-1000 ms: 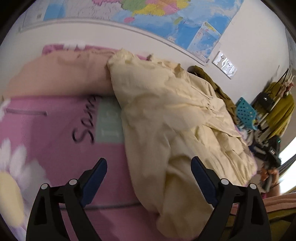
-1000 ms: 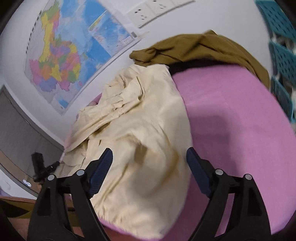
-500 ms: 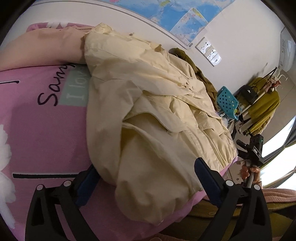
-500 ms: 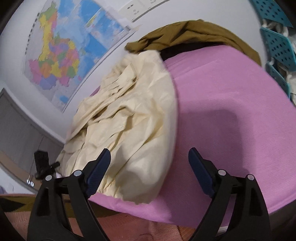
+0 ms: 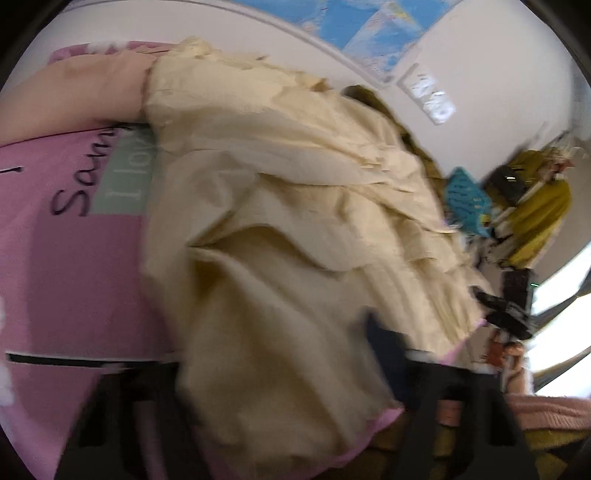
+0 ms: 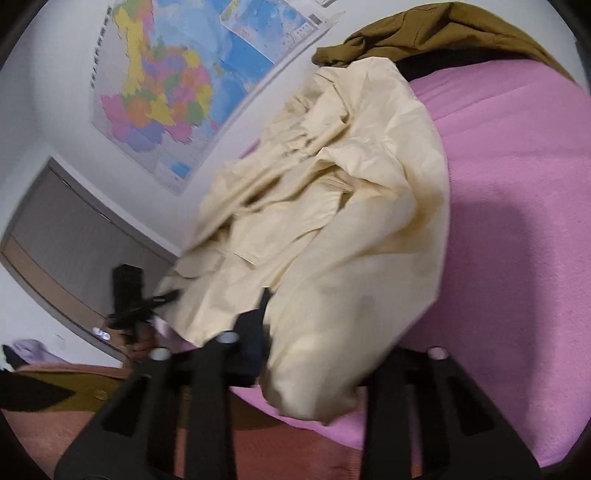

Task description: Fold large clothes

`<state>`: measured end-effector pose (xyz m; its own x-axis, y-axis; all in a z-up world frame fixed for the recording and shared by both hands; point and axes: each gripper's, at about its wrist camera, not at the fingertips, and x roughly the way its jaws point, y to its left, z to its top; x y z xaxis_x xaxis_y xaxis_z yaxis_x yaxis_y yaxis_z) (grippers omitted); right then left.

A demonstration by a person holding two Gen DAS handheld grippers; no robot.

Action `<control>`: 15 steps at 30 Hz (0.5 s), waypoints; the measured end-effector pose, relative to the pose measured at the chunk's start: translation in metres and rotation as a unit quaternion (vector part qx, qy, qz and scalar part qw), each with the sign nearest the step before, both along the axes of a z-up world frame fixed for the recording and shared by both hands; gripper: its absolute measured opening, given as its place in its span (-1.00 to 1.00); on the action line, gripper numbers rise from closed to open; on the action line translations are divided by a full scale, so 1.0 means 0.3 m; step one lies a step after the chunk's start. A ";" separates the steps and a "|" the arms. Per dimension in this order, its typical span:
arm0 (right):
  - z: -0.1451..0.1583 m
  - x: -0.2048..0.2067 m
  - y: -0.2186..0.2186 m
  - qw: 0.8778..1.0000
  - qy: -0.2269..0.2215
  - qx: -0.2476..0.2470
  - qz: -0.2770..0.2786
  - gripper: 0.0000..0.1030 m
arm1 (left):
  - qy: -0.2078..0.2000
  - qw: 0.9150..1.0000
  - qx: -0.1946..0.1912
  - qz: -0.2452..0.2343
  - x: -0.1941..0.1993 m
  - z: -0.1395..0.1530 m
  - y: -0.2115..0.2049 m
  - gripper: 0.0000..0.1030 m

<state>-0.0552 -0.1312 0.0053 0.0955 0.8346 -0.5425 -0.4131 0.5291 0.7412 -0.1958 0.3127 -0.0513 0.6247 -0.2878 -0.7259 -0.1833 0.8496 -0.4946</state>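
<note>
A crumpled cream jacket point(image 5: 295, 206) lies along the pink bed cover point(image 5: 74, 277), reaching to the bed's near edge. In the blurred left wrist view my left gripper point(image 5: 273, 369) is closing on the jacket's near hem. Its right blue pad point(image 5: 384, 343) lies against the cloth and its left finger is hidden under it. In the right wrist view the same jacket point(image 6: 351, 221) bulges between the jaws of my right gripper point(image 6: 325, 350), which is closing too. The left blue pad point(image 6: 255, 332) presses the cloth and the right finger is covered.
An olive garment point(image 6: 443, 33) lies at the bed's far end below a wall map point(image 6: 166, 92). A peach pillow point(image 5: 74, 92) sits at the head. A teal basket point(image 5: 465, 199) and a clothes rack point(image 5: 535, 221) stand beyond the bed. A black hand-held device point(image 6: 129, 295) is at the bed's edge.
Both grippers have sunk to the jacket's near hem and gone from wide open to closed in on the cloth. The hem now bunches between each pair of jaws.
</note>
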 end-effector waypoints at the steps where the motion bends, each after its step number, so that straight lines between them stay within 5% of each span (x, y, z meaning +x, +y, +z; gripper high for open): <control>1: 0.013 -0.006 -0.002 1.000 -0.003 0.010 -0.002 -0.60 | 0.005 1.000 -0.014 0.004 -0.005 -0.003 0.015 -0.21; 6: 0.140 -0.044 -0.014 0.998 -0.042 0.046 -0.006 -0.70 | -0.020 0.999 -0.042 0.009 -0.055 0.071 0.041 -0.54; 15: 0.378 -0.165 -0.043 0.989 -0.117 0.093 0.011 -0.71 | -0.091 0.994 -0.065 0.006 -0.224 0.248 0.105 -0.59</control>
